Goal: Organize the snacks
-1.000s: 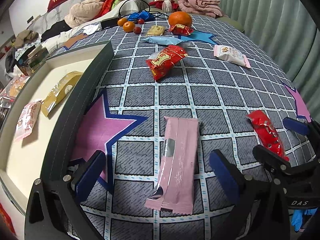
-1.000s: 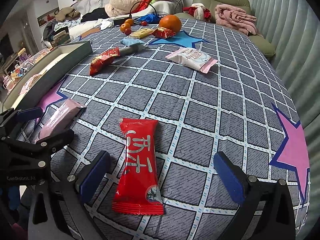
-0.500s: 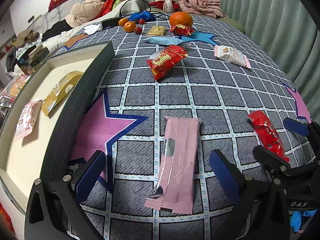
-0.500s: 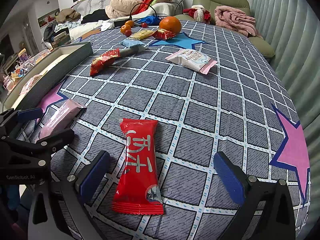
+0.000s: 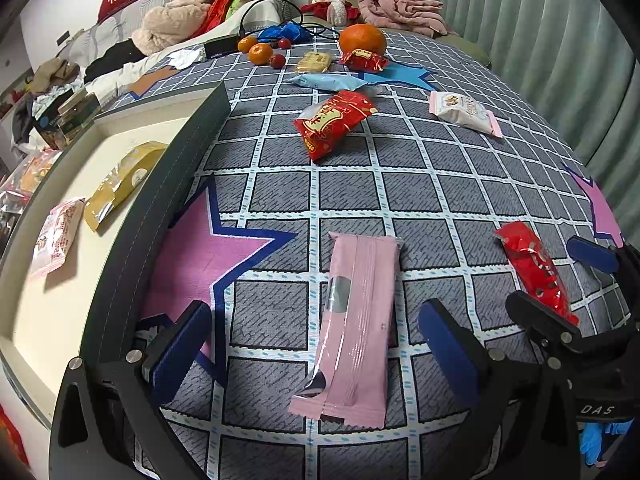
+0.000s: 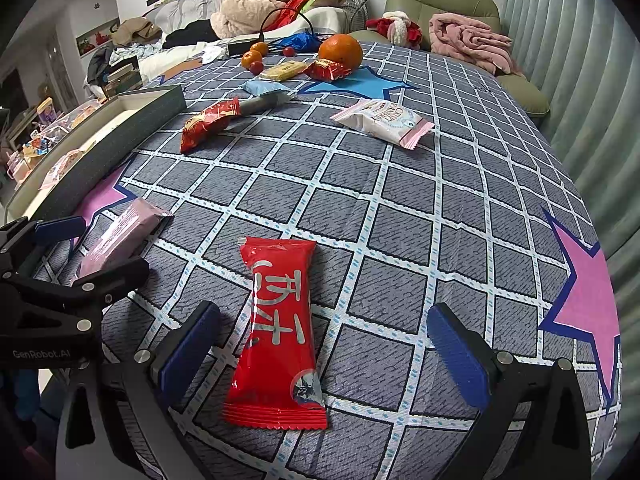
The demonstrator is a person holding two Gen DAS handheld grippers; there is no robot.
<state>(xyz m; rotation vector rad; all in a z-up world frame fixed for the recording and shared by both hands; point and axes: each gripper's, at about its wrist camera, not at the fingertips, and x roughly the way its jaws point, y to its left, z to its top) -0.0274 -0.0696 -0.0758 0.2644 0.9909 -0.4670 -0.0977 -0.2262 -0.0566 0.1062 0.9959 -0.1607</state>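
Hovering with left tongs (image 5: 312, 354) spread wide around pink packet (image 5: 354, 328) lying flat on checked cloth, right tongs (image 6: 322, 350) equally wide around red packet (image 6: 278, 330), risking pads skidding off slick film or pinching cloth instead, tray (image 5: 160, 200) waiting left.

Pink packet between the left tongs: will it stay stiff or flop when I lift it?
The pink packet is long, flat and thin, so it probably droops at both ends if pinched mid-length. Its glossy film looks slippery. It seems light; the open left tongs may nudge it sideways while shutting.
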